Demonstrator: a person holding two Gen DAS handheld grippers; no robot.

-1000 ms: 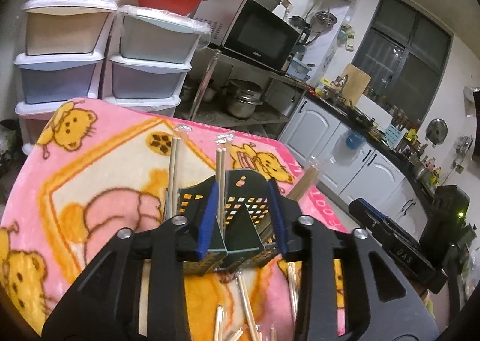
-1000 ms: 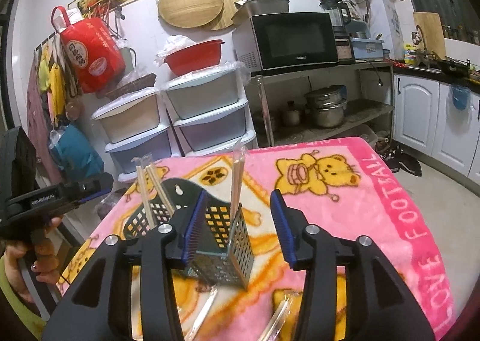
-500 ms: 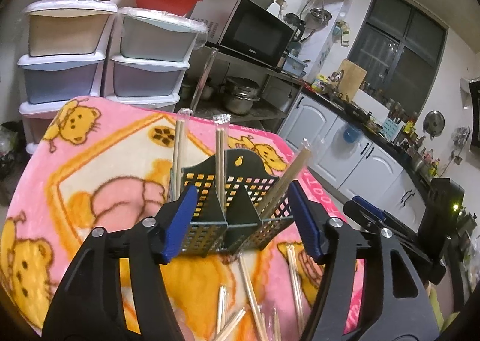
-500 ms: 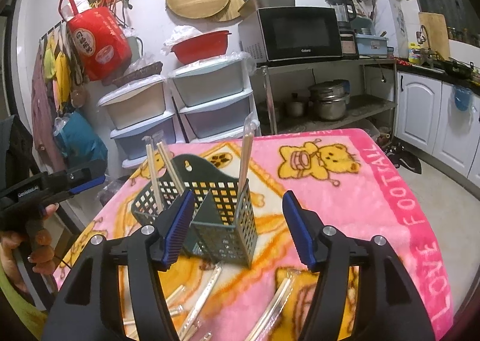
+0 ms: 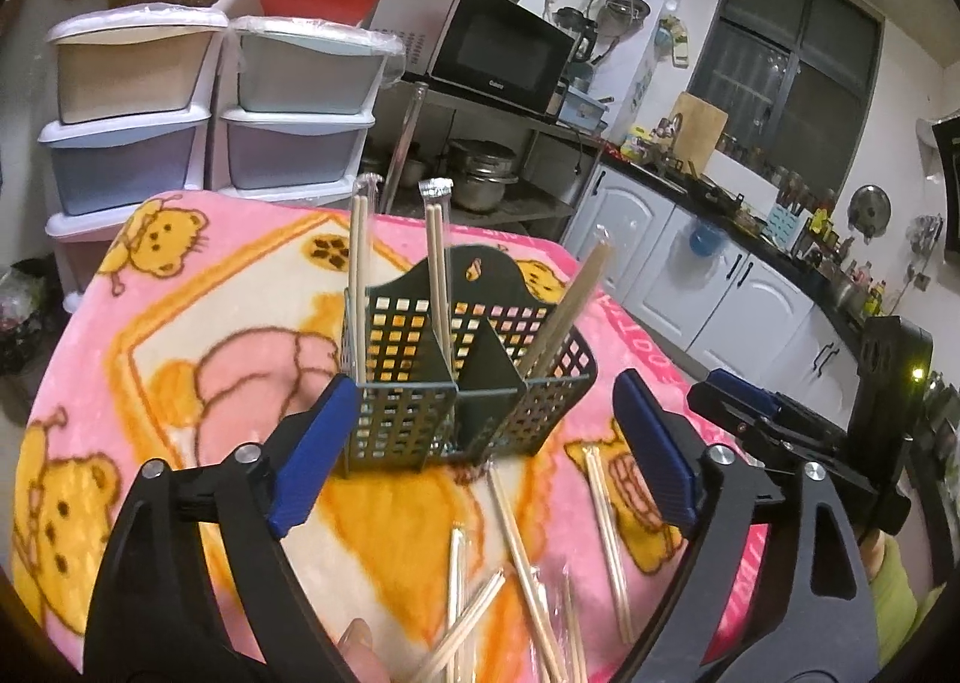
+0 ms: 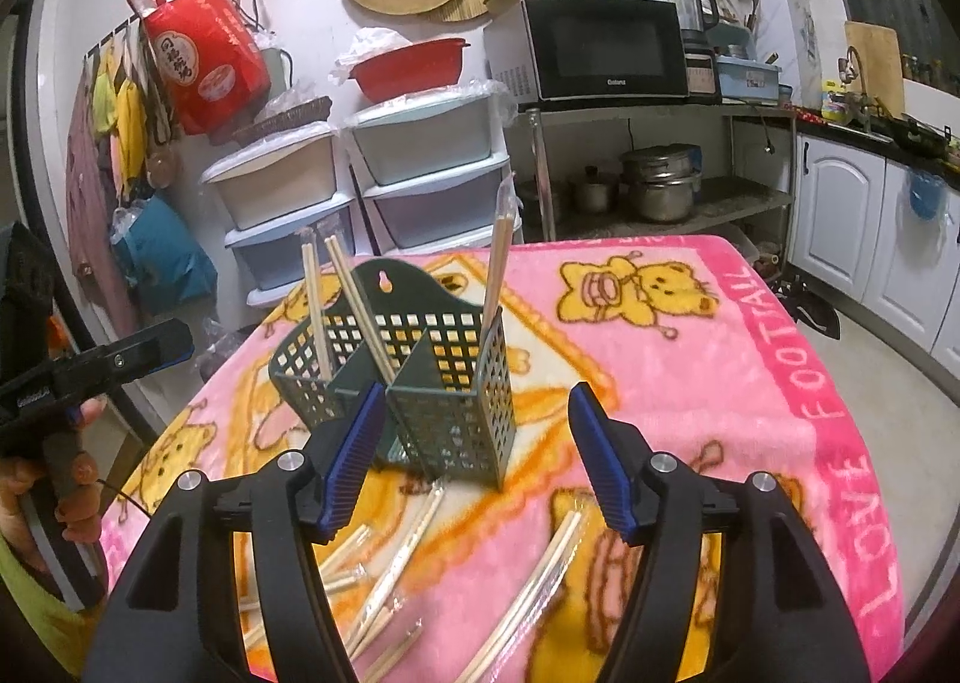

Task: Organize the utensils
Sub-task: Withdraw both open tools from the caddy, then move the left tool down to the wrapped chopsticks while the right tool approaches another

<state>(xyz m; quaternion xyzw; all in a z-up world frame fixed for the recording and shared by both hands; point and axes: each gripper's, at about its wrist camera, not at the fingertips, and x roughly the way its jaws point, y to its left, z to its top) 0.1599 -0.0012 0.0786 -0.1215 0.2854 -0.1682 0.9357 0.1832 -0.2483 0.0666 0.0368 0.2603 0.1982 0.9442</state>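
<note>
The utensil caddy (image 5: 462, 377) stands on the tabletop (image 5: 180, 323), three chopstick pairs (image 5: 438, 263) upright inside; loose chopsticks (image 5: 528, 563) lie before it.

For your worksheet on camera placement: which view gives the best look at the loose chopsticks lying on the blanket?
The right wrist view: the loose chopsticks spread in sight between and beneath the open right gripper. The left wrist view also shows loose chopsticks, but several run off the bottom edge.
</note>
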